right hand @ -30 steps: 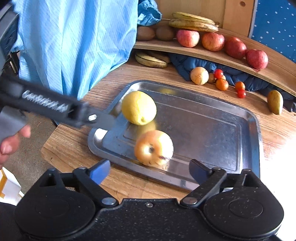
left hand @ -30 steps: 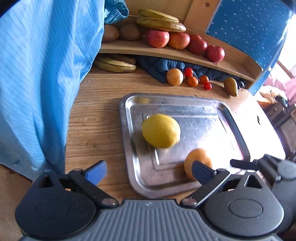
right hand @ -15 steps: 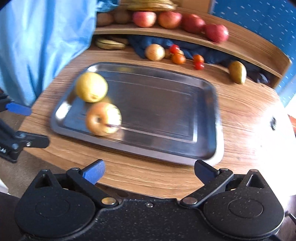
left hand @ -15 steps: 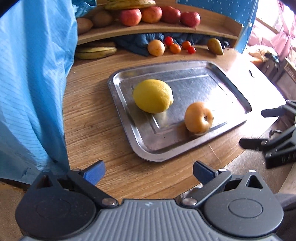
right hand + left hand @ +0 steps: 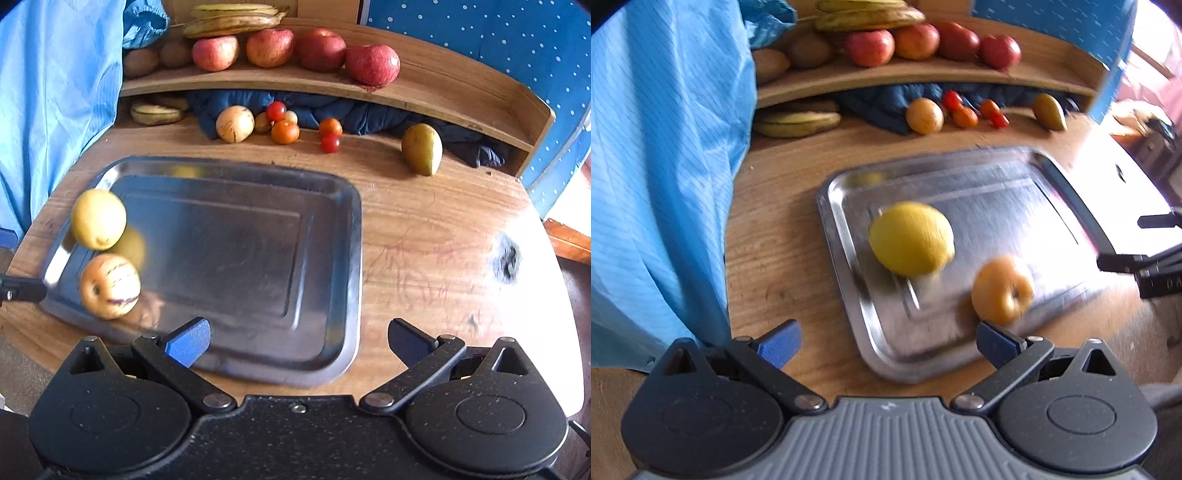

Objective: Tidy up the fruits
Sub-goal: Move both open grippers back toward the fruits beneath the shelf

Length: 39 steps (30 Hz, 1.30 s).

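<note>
A lemon (image 5: 911, 238) and a striped orange fruit (image 5: 1001, 289) lie close together at one end of the metal tray (image 5: 332, 280) on the table (image 5: 436, 236). Both the left tool (image 5: 886, 341) and the right tool (image 5: 297, 341) hover near the tray's edge, fingers wide apart and empty. Apples (image 5: 372, 63) sit on the shelf (image 5: 443, 94) behind, with tomatoes (image 5: 285, 131) and a pear (image 5: 422, 148) below.

lemon (image 5: 911, 238) and melon (image 5: 1001, 290) on tray (image 5: 1015, 192) | apples (image 5: 271, 47) on shelf (image 5: 424, 86)
</note>
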Available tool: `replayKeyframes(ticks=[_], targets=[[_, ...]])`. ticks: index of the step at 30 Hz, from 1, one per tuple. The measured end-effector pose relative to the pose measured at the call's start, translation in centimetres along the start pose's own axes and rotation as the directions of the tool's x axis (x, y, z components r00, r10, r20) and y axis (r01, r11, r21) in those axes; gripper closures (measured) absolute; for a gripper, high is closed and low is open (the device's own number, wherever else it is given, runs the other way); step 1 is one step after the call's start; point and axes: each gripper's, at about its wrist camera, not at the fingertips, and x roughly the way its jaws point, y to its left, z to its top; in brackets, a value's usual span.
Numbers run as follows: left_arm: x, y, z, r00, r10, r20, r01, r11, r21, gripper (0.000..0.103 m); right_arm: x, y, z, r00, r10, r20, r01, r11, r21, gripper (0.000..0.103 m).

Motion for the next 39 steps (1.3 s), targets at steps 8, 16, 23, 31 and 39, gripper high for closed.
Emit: replayKeyframes(ticks=[8,16,23,31,39], targets=[[1.0,-0.5,3.8,0.998,0.042,0.042,-0.038,0.995,-0.089,0.001,1.5,-1.9,2.2,0.999,0.035,0.025,-0.035,0.999,-0.032,0.001],[3.0,-1.7,7.3,0.997,0.052,0.059,-0.042,0.986,-0.161,0.0,3.1,-3.6,3.9,0.997,0.071,0.038,-0.07,0.997,-0.044,0.001],[4.8,-3.2,10.2,0.995,0.065,0.069,-0.052,0.983,-0.178,0.001,4.3,-4.6,5.5,0.992,0.103,0.072,-0.097,0.992,-0.083,0.001],[7.0,-4.3,13.0,0.995,0.06,0.079,-0.042,0.976,-0.216,0.001,6.2,-4.9,7.5,0.985,0.144,0.092,-0.126,0.976,-0.175,0.001],[9.5,-5.1,15.4,0.995,0.075,0.071,-0.055,0.967,-0.25,0.001,8.0,-4.6,9.9,0.975,0.183,0.125,-0.144,0.952,-0.271,0.001]])
